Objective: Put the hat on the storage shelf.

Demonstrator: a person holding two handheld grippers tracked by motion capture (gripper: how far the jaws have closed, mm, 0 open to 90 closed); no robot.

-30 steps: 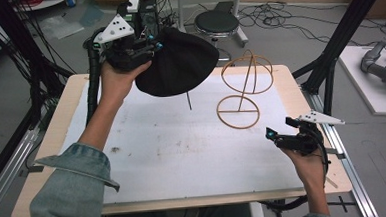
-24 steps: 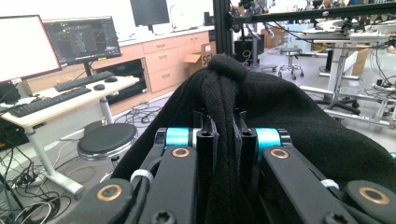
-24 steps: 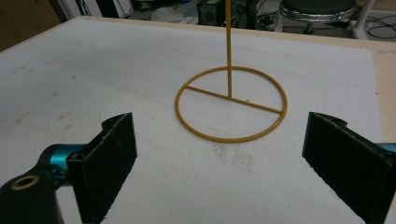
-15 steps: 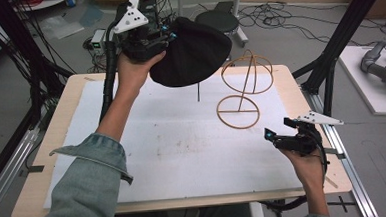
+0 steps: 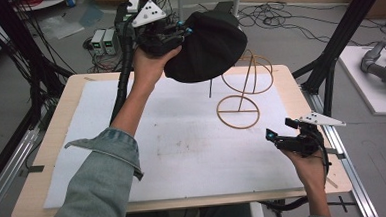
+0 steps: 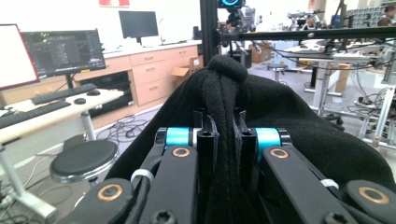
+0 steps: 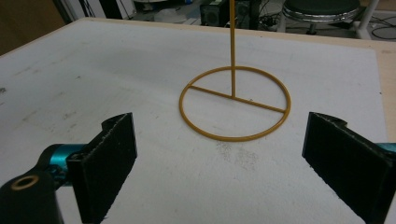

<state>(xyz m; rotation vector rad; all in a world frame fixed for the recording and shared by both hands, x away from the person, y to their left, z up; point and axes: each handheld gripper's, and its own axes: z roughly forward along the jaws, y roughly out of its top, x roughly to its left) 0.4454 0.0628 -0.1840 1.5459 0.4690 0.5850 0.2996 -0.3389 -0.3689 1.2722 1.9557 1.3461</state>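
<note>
Black knit hat [image 5: 205, 45], soft and bunched, no readable label; held in the air up-left of the gold wire stand [image 5: 240, 93]; left gripper [image 5: 179, 31] clamped on its fold; right gripper [image 5: 272, 137] wide open, empty, near stand's base.

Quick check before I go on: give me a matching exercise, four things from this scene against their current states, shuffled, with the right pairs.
Things:
1. left gripper
2. right gripper
3. black hat
4. wire stand

States:
A. standing on the white mat
B. open, holding nothing
C. shut on fabric
D. held up in the air

Pairs: 1-C, 2-B, 3-D, 4-A
</note>
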